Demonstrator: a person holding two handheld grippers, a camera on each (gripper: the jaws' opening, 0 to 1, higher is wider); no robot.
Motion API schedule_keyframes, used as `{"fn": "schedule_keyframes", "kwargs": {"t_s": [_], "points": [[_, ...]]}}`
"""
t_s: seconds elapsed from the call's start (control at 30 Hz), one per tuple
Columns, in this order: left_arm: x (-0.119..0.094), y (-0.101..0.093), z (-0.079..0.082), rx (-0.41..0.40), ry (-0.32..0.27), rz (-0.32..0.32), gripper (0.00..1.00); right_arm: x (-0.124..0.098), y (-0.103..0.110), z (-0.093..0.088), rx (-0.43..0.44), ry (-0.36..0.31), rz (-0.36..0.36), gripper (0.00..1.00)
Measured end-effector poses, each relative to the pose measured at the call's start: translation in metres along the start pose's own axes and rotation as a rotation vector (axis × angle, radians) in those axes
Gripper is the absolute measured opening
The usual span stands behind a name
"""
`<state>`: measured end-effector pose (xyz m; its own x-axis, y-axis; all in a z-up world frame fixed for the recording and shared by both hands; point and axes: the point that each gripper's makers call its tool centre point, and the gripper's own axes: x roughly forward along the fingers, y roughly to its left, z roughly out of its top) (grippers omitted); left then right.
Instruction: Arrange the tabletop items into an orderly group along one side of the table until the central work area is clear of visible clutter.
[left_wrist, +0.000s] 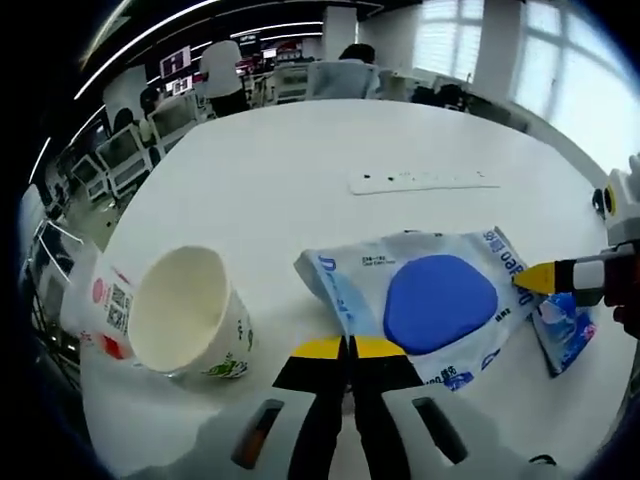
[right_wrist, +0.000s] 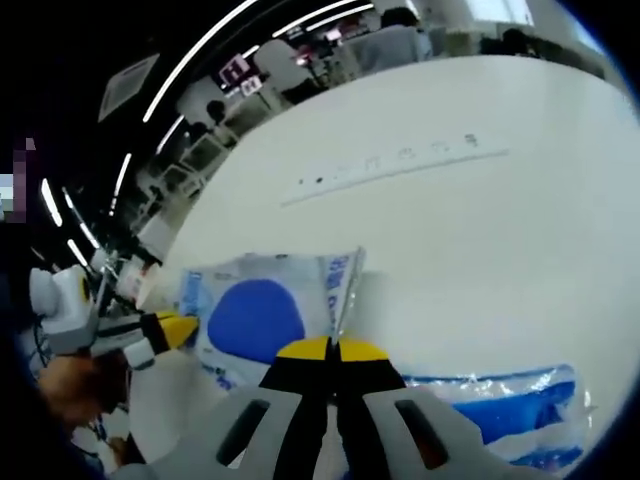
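White wipes packet lies flat, long axis left-right; paper cup tipped, mouth facing near. Left gripper and right gripper both pinched together, empty.

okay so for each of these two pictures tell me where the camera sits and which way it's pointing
Left gripper view: rides the left hand-held gripper, jaws together, looking across the white table at a paper cup on its side and a blue-and-white pouch; the right hand-held gripper enters from the right.
Right gripper view: rides the right hand-held gripper, jaws together, facing the same pouch; the left hand-held gripper and a hand show at left.
Shared: pouch, table, white strip.
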<state>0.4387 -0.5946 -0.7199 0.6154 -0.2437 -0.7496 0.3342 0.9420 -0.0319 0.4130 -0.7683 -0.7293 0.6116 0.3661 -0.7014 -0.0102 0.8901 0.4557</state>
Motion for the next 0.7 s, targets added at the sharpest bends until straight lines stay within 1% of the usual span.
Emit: {"fn": "schedule_keyframes", "kwargs": {"t_s": [0.33,0.53,0.7], "points": [[0.0025,0.0023,-0.0056,0.012,0.021,0.028,0.03,0.0042,-0.0005,-0.0008,-0.015,0.002,-0.015,0.0],[0.0027,0.0039,-0.0049,0.023,0.016,0.028,0.07,0.0048,-0.001,0.0007,-0.033,0.002,-0.026,0.0],[0.0021,0.0041,-0.0082,0.021,0.031,0.033,0.09,0.0054,-0.0013,0.0009,-0.048,-0.002,-0.032,0.0]]}}
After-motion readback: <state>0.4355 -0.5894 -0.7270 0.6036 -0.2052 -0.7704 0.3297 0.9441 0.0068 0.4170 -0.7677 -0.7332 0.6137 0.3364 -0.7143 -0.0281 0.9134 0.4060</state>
